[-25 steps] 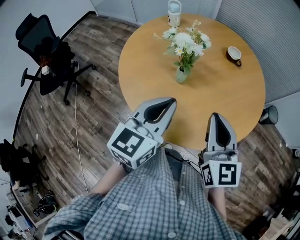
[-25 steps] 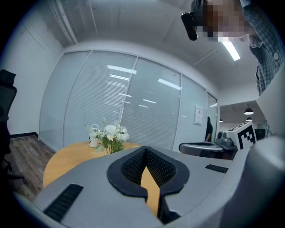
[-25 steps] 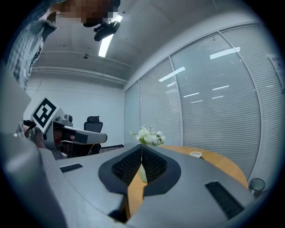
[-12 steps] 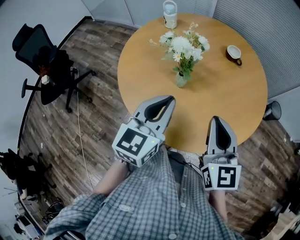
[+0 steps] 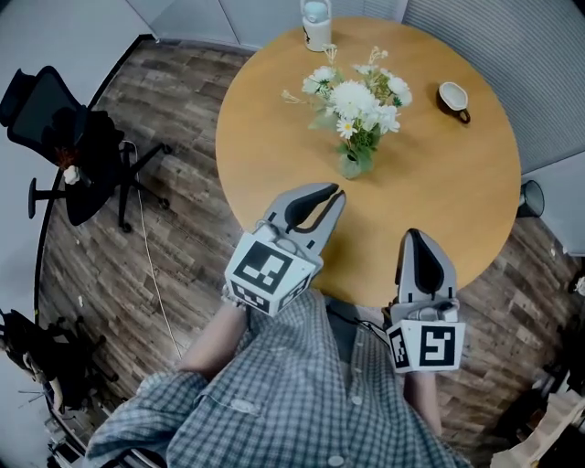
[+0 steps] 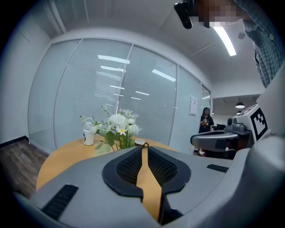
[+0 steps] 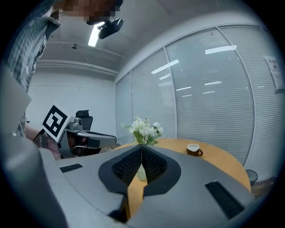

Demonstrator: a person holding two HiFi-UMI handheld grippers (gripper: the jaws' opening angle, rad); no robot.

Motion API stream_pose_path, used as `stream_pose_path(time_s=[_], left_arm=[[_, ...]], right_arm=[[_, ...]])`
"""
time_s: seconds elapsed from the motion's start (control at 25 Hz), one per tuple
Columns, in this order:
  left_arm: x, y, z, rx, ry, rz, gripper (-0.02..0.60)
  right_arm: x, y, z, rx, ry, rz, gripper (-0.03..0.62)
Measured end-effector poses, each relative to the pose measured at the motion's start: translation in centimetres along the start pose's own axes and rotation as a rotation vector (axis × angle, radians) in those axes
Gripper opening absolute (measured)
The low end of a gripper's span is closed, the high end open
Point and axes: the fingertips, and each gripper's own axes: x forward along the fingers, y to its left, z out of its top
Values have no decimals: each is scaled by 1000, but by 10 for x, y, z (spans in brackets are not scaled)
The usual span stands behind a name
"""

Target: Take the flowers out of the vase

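Observation:
A bunch of white flowers stands upright in a small clear vase near the middle of the round wooden table. My left gripper hovers over the table just short of the vase, its jaws shut but for a thin slit, nothing between them. My right gripper is shut and empty above the table's near edge, further from the vase. The left gripper view has the flowers ahead of my left gripper. In the right gripper view, flowers and vase line up with my right gripper.
A white bottle stands at the table's far edge and a dark cup at the far right. A black office chair is on the wooden floor to the left. A black bin sits right of the table. A person stands far off.
Both grippers have moved forward over the table toward the vase, the left one more. The gap between the left gripper's tips and the vase has shrunk. The flowers have not moved.

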Motion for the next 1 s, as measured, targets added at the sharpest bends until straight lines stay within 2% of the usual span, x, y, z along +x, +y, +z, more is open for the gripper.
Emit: stream_pose_path(time_s=[0.2,0.48,0.64,0.84,1.0], left_arm=[[20,20,-21,-4,50,-44,99],[51,46,-54,116,115,-32,161],[66,51,-69,100,142,-43,222],[83,56,-91,161,198,-38,252],[102,60,-107,156,231,-42,273]], right_arm=[[13,7,-8,17,40,-19,11],[24,7,-19,17,96,-42,11],[30,10,-25,14,119,-47,11],[34,14,-30,14,144,-58,11],[38,14,-37,22,163,-72,11]])
